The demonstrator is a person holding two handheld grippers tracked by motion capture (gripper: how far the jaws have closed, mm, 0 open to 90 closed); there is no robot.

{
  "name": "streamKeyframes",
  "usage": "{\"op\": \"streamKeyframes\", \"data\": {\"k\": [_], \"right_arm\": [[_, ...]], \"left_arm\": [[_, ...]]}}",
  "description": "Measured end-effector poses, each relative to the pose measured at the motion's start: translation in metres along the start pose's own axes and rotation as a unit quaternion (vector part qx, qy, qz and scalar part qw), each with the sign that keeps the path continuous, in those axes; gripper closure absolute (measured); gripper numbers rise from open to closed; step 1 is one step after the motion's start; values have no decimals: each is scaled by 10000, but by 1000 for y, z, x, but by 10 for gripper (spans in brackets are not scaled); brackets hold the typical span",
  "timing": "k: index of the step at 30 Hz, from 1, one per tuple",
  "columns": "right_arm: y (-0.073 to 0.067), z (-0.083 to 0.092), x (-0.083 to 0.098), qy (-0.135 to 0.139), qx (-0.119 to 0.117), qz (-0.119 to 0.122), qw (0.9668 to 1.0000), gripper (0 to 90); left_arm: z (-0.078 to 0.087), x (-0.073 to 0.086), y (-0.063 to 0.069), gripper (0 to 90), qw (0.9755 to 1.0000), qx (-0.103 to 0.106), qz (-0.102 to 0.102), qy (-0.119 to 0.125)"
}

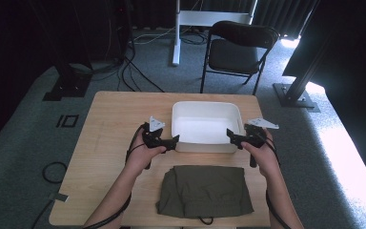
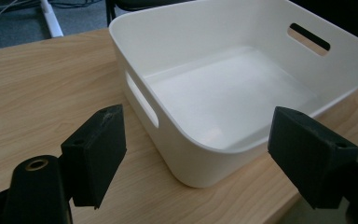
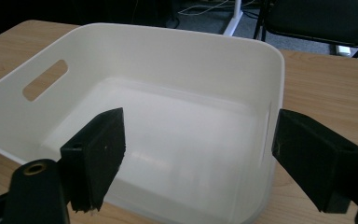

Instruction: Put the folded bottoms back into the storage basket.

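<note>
White bin [image 1: 206,110] btwn left tongs [image 1: 175,140] & right tongs [image 1: 230,134], both agape.

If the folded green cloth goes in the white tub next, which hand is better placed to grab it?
Roughly even, perhaps left: both open tongs flank the tub, and the cloth lies between the forearms.

— What sort of room am I working in?
— A lab or recording studio, by the look of it. My small wooden table [image 1: 109,119] stands on grey carpet [image 1: 24,143], black curtains [image 1: 28,28] close off the back, cables [image 1: 133,71] trail across the floor, and a folding chair [image 1: 238,47] sits beside metal stand legs [image 1: 295,86].
</note>
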State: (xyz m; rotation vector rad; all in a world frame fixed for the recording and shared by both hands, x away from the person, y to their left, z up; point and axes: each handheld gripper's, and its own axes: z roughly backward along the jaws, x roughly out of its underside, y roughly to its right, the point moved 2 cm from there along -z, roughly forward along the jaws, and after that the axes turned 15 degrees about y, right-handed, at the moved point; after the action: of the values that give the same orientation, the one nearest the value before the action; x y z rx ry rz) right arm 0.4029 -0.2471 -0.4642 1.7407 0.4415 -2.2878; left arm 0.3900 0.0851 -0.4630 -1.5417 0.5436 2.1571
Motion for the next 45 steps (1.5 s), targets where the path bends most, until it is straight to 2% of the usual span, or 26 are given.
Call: {"op": "streamKeyframes", "data": {"k": [8,12,17,19,22,30,33,41,45], "right_arm": [[-7,14,2,111,-35,31,9999,140],[-10,21,3,138,-81,61,9999,138],[-13,29,7,123,-88,117,9998,139],[-15,33,11,124,-129,118,9998,139],[-17,38,15,128,-149,104,9998,138],[-22,56,33,66,-232,134,9996,138],[-24,61,38,70,-221,130,9996,138],[-30,71,56,-44,-317,100,9994,138],[-30,73,66,-139,-297,111,9994,138]], "left_arm": [[13,0,11,206,9997,180,-133,30],[19,1,16,206,9995,290,-120,40],[26,5,18,206,9995,307,-110,35],[29,8,19,206,9993,351,-89,18],[31,14,19,206,9992,328,-208,-66],[35,36,31,206,9980,563,-179,-210],[35,44,34,206,9979,574,-132,-252],[37,61,45,197,9960,758,-129,-459],[39,68,48,186,9955,748,-229,-541]]}}
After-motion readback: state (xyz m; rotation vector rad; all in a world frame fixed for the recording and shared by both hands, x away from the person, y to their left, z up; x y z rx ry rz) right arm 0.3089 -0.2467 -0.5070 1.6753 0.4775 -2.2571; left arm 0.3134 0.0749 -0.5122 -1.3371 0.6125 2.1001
